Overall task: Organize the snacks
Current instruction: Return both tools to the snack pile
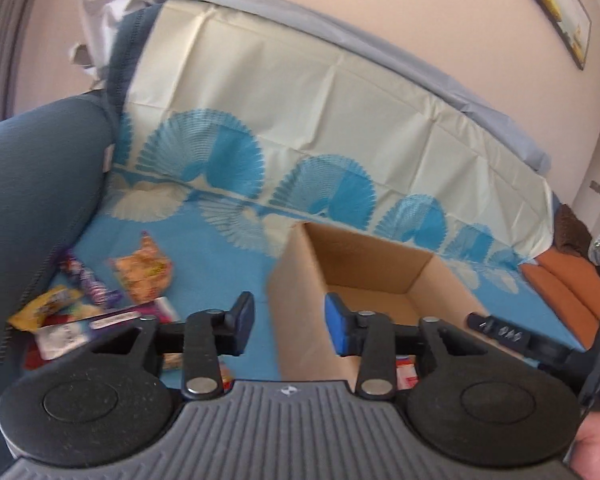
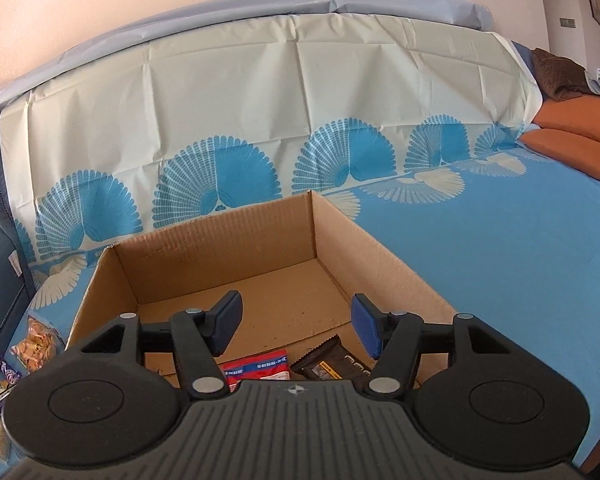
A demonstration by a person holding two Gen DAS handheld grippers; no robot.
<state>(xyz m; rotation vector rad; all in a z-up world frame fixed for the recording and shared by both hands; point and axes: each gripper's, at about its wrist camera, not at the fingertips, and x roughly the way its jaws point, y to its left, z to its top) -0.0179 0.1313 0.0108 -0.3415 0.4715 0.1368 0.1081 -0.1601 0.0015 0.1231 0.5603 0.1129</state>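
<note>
An open cardboard box [image 2: 340, 236] stands on the blue patterned cloth; it also shows in the left wrist view [image 1: 296, 280]. Inside it lie a red snack packet [image 2: 260, 368] and a dark brown snack bar [image 2: 328, 362]. My right gripper [image 2: 296, 326] is open and empty, above the box's near part. My left gripper [image 1: 290, 328] is open and empty, over the box's left wall. Loose snacks lie left of the box: an orange cracker bag [image 1: 144, 268], a purple wrapped bar [image 1: 88, 280], a yellow packet [image 1: 40, 308] and a white and purple pack [image 1: 84, 328]. The cracker bag [image 2: 34, 346] shows in the right wrist view.
A dark blue sofa arm [image 1: 32, 184] rises at the left beside the snacks. The cloth drapes up the sofa back [image 2: 260, 88]. Orange cushions [image 2: 572, 144] lie at the right. The right gripper's body [image 1: 540, 340] reaches in at the right of the left wrist view.
</note>
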